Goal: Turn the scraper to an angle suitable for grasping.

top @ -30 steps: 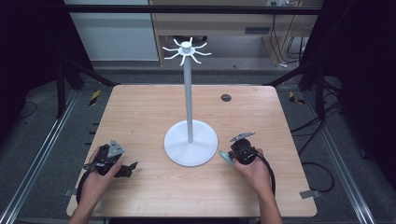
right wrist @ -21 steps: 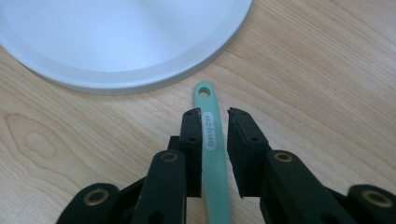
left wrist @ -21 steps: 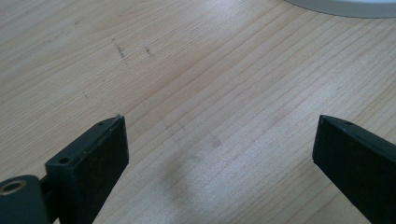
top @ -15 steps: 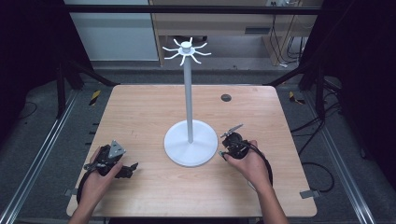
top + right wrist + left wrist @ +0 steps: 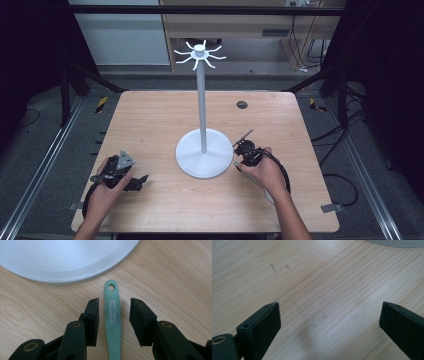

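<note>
In the right gripper view we see only part of the mint-green flat handle (image 5: 113, 322) with a hole at its tip — its lower end runs off the bottom edge, so we cannot tell what kind of utensil it is. In the high view it is all but hidden under our right hand, and we cannot make it out there. The white round metal base (image 5: 62, 262) of the tall white stand (image 5: 201, 100) is cut off at the top of the right gripper view; the handle's tip lies just beside its rim, on the light wooden tabletop (image 5: 150, 120).

Our right gripper (image 5: 113, 312) has just been opening: its jaws stand partly apart with the handle lying between them, and a gap shows on each side — the pads press on nothing.

Our left gripper (image 5: 329, 317) rests at the near left of the tabletop, jaws spread wide over bare wood, holding nothing.
</note>
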Motion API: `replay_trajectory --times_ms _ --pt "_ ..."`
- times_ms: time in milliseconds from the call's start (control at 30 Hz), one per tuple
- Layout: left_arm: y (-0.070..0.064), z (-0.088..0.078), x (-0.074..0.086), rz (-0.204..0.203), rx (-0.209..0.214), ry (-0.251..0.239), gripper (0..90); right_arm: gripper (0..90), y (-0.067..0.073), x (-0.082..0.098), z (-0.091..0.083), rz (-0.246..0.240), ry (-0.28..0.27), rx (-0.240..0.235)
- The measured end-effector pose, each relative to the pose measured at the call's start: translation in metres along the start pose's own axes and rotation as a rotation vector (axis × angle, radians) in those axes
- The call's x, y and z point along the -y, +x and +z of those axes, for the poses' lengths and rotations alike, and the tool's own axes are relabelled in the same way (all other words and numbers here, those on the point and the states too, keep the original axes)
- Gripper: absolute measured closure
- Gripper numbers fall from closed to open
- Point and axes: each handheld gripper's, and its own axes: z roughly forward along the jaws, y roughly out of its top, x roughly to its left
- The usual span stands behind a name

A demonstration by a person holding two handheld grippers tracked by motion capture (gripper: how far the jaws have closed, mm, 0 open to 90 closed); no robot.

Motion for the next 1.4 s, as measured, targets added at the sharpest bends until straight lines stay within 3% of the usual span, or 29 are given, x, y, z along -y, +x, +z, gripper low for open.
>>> replay_trajectory --times_ms 400,667,900,967,1000,1067,1100,1233,1300,1400 --pt "0.0 0.0 0.0 0.002 0.001 0.002 3.4 68.8 -0.003 0.0 0.008 0.004 0.036 -0.011" --pt "0.0 0.0 0.0 0.002 0.002 0.001 3.4 73.1 -0.002 -0.002 0.012 -0.013 0.045 -0.016" --pt "0.0 0.0 0.0 0.0 0.001 -0.002 3.4 74.1 -0.002 -0.001 0.009 0.002 0.04 -0.021" --pt "0.001 0.0 0.0 0.0 0.001 0.002 3.4 74.2 -0.006 0.001 -0.003 0.033 -0.028 -0.03" --pt "0.001 0.0 0.0 0.0 0.001 0.002 3.4 74.2 -0.006 0.001 -0.003 0.033 -0.028 -0.03" --pt "0.0 0.0 0.0 0.0 0.001 0.001 3.3 74.4 -0.011 0.006 -0.021 0.073 -0.11 -0.041" --pt "0.0 0.0 0.0 0.0 0.001 0.001 3.4 74.4 -0.011 0.006 -0.021 0.073 -0.11 -0.041" --pt "-0.001 0.0 -0.001 0.005 0.002 0.005 3.3 74.4 -0.019 0.017 -0.052 0.105 -0.232 -0.05" --pt "-0.001 0.0 -0.001 0.005 0.003 0.005 3.4 74.5 -0.02 0.019 -0.055 0.112 -0.245 -0.049" --pt "-0.001 0.0 0.0 0.003 0.002 0.004 3.4 74.5 -0.026 0.026 -0.073 0.139 -0.322 -0.053"
